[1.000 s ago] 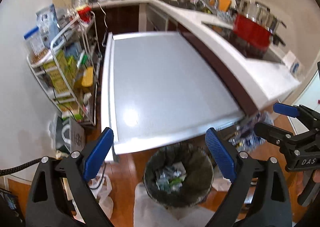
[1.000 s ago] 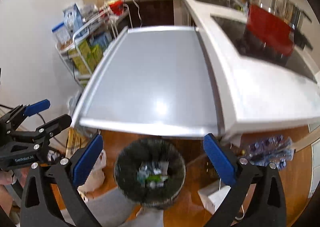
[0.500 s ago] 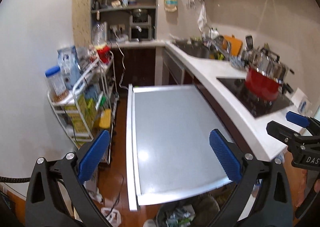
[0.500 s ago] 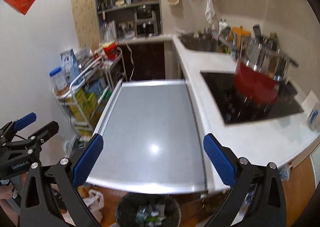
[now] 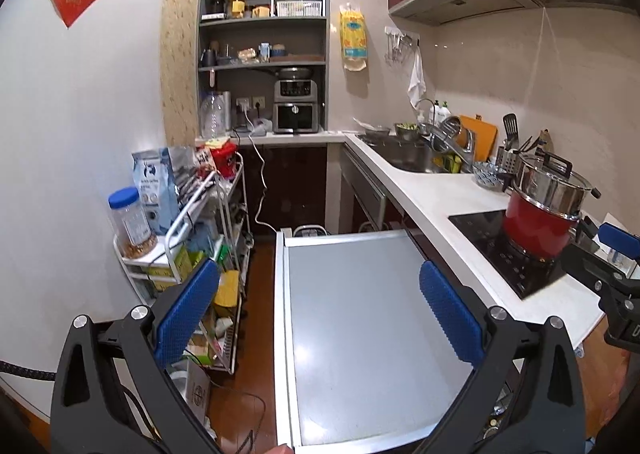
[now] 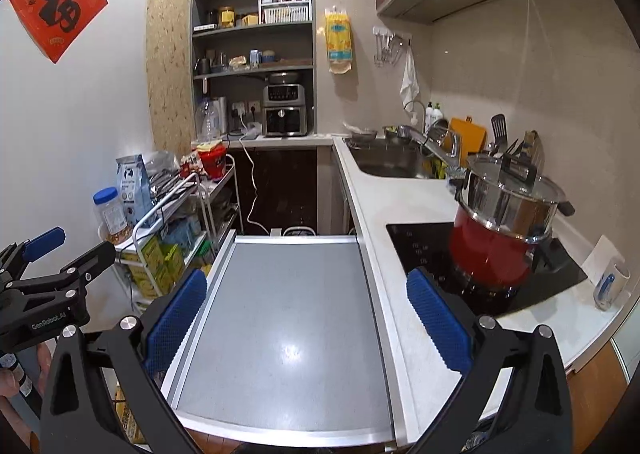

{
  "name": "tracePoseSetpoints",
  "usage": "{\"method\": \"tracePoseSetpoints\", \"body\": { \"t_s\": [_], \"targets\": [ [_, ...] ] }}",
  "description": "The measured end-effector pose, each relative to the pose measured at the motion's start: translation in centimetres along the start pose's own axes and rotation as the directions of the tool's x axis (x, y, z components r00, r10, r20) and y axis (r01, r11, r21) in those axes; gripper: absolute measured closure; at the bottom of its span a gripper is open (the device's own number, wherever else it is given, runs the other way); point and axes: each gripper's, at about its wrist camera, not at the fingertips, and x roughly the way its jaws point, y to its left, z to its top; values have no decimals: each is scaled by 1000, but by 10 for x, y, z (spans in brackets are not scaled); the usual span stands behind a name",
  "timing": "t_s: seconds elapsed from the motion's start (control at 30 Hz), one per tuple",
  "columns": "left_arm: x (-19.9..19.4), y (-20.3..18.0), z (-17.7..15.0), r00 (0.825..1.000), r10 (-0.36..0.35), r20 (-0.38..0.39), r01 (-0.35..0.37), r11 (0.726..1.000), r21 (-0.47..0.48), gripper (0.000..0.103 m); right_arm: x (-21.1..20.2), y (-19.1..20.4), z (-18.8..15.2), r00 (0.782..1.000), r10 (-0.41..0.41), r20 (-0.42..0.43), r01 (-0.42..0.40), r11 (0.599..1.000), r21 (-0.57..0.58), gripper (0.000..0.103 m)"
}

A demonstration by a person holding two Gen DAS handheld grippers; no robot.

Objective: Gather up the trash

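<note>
Two tools, left tool and right tool, blue pads wide apart, holding nothing, above grey table

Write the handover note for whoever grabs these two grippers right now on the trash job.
Left gripper: jaws just finished opening, now wide apart, nothing between them.
Right gripper: open, empty.
Both point over the grey table beside the white counter with the red pot.
Trash: none visible on the table or the counter.
The bin showed below the near table edge a second ago, with scraps inside; both cameras have since tilted up and it is out of view.
Left to do: scan the counter, the sink and the wire rack for leftover trash, then carry it to the bin.
</note>
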Motion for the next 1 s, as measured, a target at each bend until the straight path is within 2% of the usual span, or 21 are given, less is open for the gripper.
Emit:
{"method": "tracePoseSetpoints", "body": {
  "t_s": [0.2, 0.3, 0.53, 0.67, 0.8, 1.0],
  "targets": [
    [-9, 9, 13, 997, -26, 66, 29, 999, -40, 2, -1, 5, 1, 1000, -7, 11, 7, 1000, -7, 4],
    [-10, 11, 17, 997, -9, 77, 12, 999, -38, 2, -1, 6, 3, 1000, -15, 17, 15, 1000, -9, 4],
    [-8, 16, 27, 997, -26, 78, 30, 999, -42, 2, -3, 8, 7, 999, -27, 33, 27, 1000, -8, 4],
    [-7, 15, 28, 996, 3, 88, 0, 999, -38, 2, -3, 10, 8, 999, -34, 37, 35, 999, -6, 4],
    [-4, 17, 28, 998, -32, 62, 35, 998, -58, 2, 1, 11, 6, 999, -39, 28, 39, 999, -4, 4],
    [3, 15, 21, 999, -5, 35, 7, 999, -53, 2, 6, 14, 0, 999, -37, 1, 37, 999, 11, 4]
  ]
}}
